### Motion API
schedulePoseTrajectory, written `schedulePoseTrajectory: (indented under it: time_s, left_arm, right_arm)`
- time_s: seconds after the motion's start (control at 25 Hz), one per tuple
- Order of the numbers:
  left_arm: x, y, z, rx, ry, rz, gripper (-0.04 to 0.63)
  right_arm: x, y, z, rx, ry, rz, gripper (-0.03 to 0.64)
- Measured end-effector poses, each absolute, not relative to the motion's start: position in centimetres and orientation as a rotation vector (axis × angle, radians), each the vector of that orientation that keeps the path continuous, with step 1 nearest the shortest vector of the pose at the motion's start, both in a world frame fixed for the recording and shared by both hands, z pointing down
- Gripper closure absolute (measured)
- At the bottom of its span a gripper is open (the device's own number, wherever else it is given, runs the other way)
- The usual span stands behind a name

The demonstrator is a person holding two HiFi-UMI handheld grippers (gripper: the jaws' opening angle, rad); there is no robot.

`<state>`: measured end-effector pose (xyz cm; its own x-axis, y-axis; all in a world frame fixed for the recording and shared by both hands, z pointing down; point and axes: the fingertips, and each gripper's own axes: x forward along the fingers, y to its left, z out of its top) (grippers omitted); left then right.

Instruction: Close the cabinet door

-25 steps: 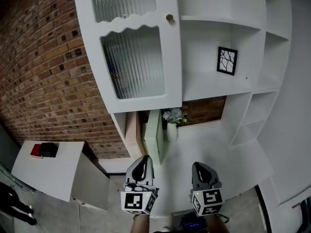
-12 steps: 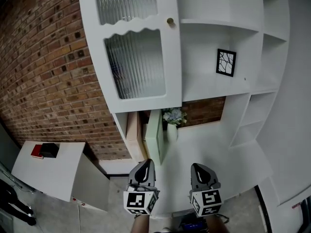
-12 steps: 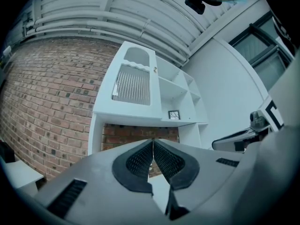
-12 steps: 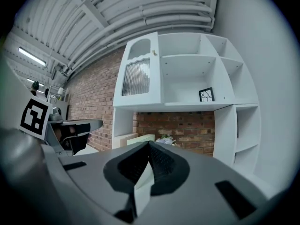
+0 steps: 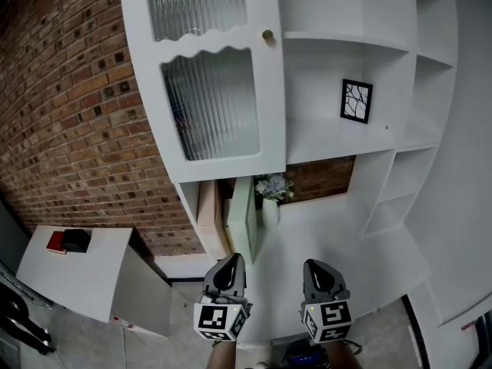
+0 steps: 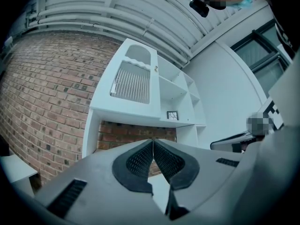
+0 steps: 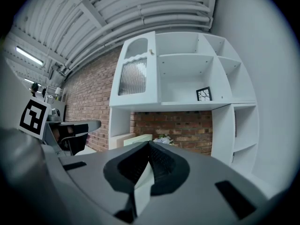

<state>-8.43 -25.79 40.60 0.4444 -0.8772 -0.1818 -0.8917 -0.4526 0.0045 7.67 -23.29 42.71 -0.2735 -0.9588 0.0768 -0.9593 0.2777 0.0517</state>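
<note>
The white cabinet door (image 5: 207, 75), with ribbed glass panes and a brass knob (image 5: 267, 34), covers the upper left bay of the wall unit. It looks flush with the cabinet front in the head view and in the right gripper view (image 7: 136, 74). It also shows in the left gripper view (image 6: 133, 78). Both grippers hang low and well short of it, side by side. My left gripper (image 5: 227, 260) is shut with nothing in it, its pads (image 6: 143, 159) touching. My right gripper (image 5: 316, 265) is also shut and empty, its pads (image 7: 159, 161) meeting at the tips.
Open white shelves (image 5: 346, 52) to the right of the door hold a small framed picture (image 5: 356, 100). Below, a vase of flowers (image 5: 270, 189) and a pale green box (image 5: 244, 214) stand on the counter. A white side table (image 5: 92, 271) at the left carries red and black items (image 5: 68, 241) beside the brick wall (image 5: 69, 114).
The left gripper has sunk slightly in the head view. The right gripper and the cabinet door stay as they were.
</note>
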Motion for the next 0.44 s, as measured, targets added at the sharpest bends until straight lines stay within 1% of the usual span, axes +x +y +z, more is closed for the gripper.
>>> schedulePoseTrajectory:
  time_s: [0.44]
  left_arm:
    - [-9.00, -26.62, 40.91, -2.593, 1.624, 0.261, 0.578]
  right_arm:
    - [7.52, -23.78, 42.86, 1.831, -2.436, 0.014, 0.617]
